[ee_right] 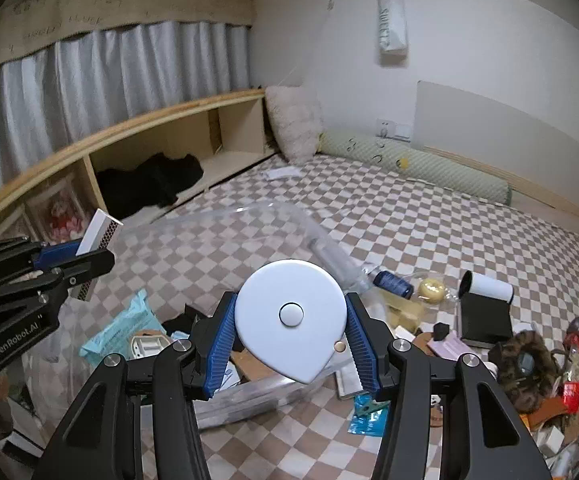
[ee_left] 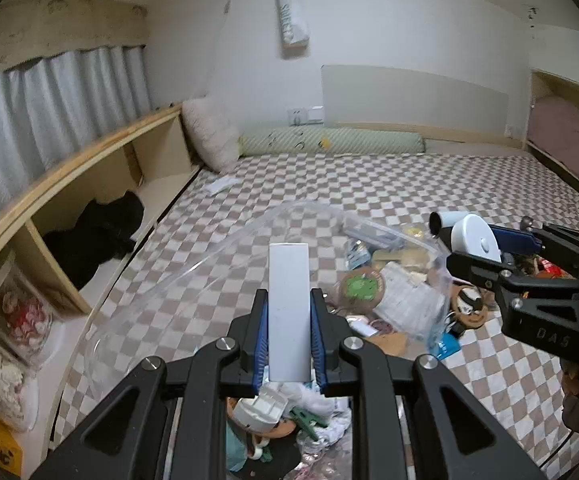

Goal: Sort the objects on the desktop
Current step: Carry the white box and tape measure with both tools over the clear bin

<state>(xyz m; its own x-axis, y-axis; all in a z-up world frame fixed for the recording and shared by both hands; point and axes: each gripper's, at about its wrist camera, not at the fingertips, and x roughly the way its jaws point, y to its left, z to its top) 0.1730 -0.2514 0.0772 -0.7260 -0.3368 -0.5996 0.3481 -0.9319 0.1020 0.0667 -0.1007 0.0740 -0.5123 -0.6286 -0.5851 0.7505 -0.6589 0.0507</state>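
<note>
One checkered bed [ee_left: 409, 184] carries one clear plastic bag [ee_left: 193, 264] and one heap of clutter [ee_right: 501, 356]. Above it, two tongs each pinch one thing: the left tongs [ee_left: 288, 334] clamp one upright white rectangular box [ee_left: 288, 312], and the right tongs [ee_right: 291, 336] clamp one white teardrop-shaped tape measure [ee_right: 291, 316].

My left gripper [ee_left: 288, 344] clamps a flat white rectangular box [ee_left: 288, 312] upright, my right gripper [ee_right: 291, 330] pinching a white teardrop-shaped plastic disc [ee_right: 291, 316].
</note>
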